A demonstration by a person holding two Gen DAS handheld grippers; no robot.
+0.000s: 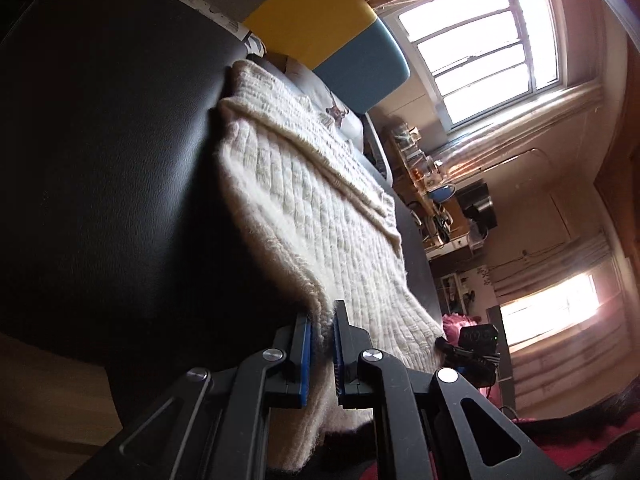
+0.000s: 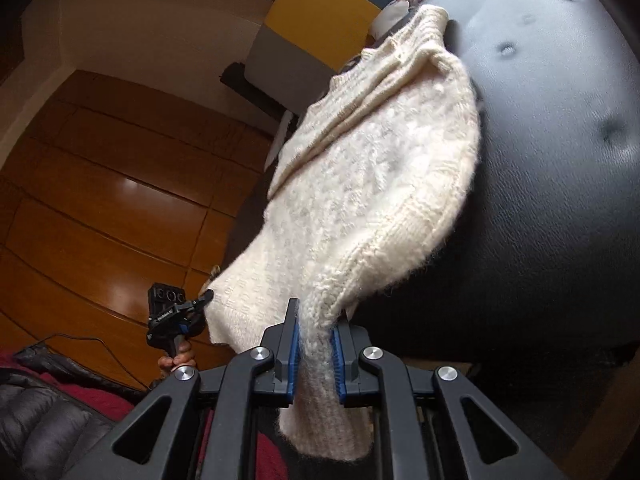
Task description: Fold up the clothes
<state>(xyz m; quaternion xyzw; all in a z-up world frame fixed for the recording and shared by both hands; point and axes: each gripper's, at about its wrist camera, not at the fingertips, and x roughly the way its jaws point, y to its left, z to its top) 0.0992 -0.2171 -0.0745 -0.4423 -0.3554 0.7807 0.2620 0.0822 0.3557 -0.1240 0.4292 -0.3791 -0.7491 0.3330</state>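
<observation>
A cream cable-knit sweater [image 1: 304, 200] lies spread over a black padded leather seat [image 1: 100, 160]. My left gripper [image 1: 322, 320] is shut on one bottom corner of its ribbed hem. In the right wrist view the same sweater [image 2: 372, 168] drapes against the tufted black leather [image 2: 560, 160], and my right gripper [image 2: 316, 320] is shut on the other hem corner, knit bunched between the blue pads [image 2: 293, 354]. Each view shows the other gripper at the sweater's far corner: the right one [image 1: 472, 344] and the left one [image 2: 176, 312], held by a hand.
Yellow and blue-grey cushions [image 1: 316, 20] and a patterned pillow [image 1: 336, 112] sit at the seat's far end. A cluttered desk [image 1: 440, 208] stands under bright windows [image 1: 480, 52]. Wooden floor [image 2: 112, 184] lies to the left. A dark puffer jacket [image 2: 40, 420] and red fabric are near the person.
</observation>
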